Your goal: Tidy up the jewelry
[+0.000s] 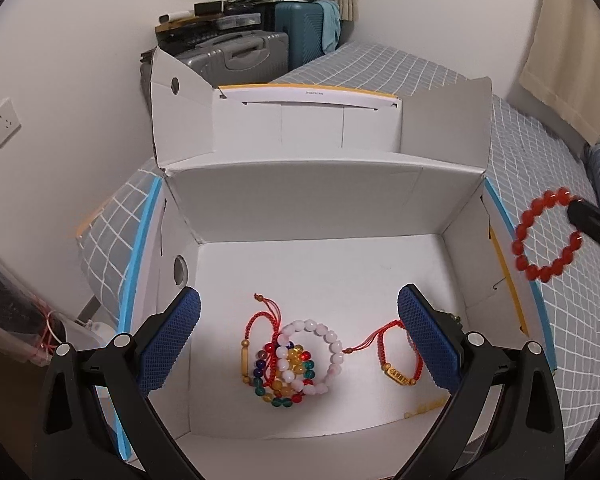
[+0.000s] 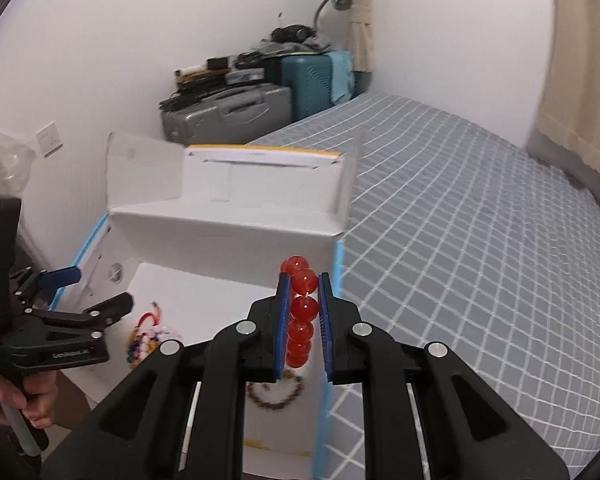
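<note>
A red bead bracelet is being gripped between the blue pads of the right gripper, the jaws being drawn in tight on the beads. In the right wrist view the strand is being held on edge, running up between the fingers, with two beads showing past the fingertips. In the left wrist view the same bracelet is being seen as an open ring hanging in the air just outside the right wall of the white cardboard box, above the grey checked bedspread.

The left gripper is being held over the near part of the box with its jaws standing wide apart and nothing between them. It is being carried by a hand at the near left of the right wrist view.

On the box floor a cluster is lying: a white bead bracelet overlapping a multicoloured bead bracelet and a red cord bracelet with a gold tube. Just right of these a red cord bracelet with a gold plate is lying.

Suitcases are being kept against the far wall.
</note>
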Available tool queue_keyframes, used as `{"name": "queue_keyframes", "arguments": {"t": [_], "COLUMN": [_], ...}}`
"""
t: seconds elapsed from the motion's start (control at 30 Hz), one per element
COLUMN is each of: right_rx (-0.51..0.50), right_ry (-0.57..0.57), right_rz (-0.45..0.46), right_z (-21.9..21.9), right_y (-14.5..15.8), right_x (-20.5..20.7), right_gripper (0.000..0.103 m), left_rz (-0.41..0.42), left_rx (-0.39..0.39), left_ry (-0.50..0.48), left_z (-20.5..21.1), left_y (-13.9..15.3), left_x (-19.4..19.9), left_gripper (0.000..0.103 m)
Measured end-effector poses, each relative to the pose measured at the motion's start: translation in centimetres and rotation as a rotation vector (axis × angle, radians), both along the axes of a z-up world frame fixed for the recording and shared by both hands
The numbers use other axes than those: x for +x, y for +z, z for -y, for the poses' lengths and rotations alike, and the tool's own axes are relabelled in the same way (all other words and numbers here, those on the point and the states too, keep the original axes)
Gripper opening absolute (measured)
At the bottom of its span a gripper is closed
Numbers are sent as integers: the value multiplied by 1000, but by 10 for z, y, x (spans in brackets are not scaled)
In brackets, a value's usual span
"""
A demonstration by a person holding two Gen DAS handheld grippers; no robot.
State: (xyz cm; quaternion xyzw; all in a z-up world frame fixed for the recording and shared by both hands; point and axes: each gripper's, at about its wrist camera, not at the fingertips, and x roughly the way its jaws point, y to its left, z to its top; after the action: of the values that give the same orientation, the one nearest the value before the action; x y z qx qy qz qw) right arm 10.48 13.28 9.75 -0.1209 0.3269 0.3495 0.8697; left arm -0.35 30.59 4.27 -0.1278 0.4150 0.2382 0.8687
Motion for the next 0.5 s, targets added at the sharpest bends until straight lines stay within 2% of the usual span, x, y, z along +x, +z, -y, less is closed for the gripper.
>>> {"name": "queue_keyframes", "arguments": {"t": [0.33, 0.5], "right_rx": [-69, -90], "right_ry": [33, 33], "right_rz": [-110, -133], "right_z": [-35, -42], "right_y": [-53, -66], "right_x": [-3, -2], "right_gripper": [13, 13], "left_rz": [-17, -23], "left_rx": [-18, -30], "left_ry": [2, 7], "left_z": [-6, -10], "left_y": [-15, -21], "left_x": [-8, -10], "left_gripper": [97, 97]}}
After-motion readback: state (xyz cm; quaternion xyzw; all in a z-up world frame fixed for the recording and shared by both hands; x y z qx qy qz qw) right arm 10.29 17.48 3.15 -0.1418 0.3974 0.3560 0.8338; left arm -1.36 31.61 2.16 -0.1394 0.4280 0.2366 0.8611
